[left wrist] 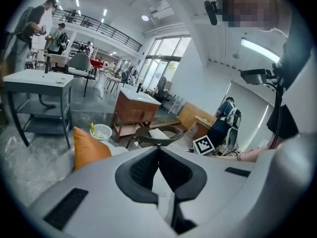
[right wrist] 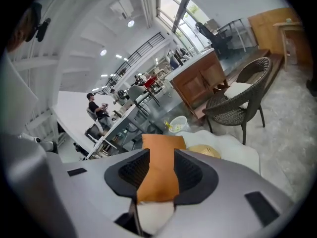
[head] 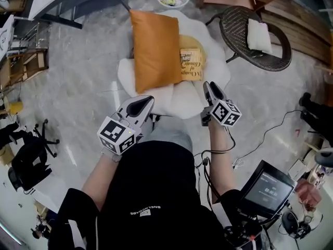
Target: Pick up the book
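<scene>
Looks steeply down from overhead in head view; looks low and forward along jaws in gripper views; shares orange rectangular fabric cushion (head: pixel 155 50), dark woven wicker chair (head: pixel 233 26).

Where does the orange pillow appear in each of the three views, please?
Head view: the orange pillow lies upper centre, just left of the book.
Left gripper view: lower left.
Right gripper view: bottom centre, seen through the gap between the jaws.
Shared landmark: the dark wicker chair, to the pillow's right in every view.
</scene>
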The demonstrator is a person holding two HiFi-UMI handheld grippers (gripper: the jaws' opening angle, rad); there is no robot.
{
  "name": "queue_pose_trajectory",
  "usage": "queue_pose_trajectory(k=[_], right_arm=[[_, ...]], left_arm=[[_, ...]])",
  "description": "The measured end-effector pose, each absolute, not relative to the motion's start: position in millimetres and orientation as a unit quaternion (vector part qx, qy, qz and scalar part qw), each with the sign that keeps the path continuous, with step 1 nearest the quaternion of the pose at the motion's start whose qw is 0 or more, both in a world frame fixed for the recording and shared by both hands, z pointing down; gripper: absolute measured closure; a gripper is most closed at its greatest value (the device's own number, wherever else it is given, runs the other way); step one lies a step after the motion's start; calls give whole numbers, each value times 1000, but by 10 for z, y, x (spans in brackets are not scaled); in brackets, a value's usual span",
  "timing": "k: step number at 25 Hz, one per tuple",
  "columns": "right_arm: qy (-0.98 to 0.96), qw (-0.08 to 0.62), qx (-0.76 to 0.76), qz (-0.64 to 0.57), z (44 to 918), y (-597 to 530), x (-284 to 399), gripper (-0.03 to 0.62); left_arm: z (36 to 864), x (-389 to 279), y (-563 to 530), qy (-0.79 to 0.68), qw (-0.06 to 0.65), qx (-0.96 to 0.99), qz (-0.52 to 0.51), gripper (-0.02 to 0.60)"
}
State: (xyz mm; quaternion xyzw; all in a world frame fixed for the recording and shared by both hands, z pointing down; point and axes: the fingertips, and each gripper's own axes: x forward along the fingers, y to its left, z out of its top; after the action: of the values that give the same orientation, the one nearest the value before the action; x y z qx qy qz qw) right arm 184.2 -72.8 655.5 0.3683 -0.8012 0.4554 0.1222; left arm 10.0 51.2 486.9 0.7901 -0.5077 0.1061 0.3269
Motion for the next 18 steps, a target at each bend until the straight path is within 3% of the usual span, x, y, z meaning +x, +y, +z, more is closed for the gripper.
queue_pose_trajectory(k=[18], right_arm=[[-786,239,349,450,8482,-842,1525,367]], left_arm=[[6672,-446,703,-503,406,752,128,568]])
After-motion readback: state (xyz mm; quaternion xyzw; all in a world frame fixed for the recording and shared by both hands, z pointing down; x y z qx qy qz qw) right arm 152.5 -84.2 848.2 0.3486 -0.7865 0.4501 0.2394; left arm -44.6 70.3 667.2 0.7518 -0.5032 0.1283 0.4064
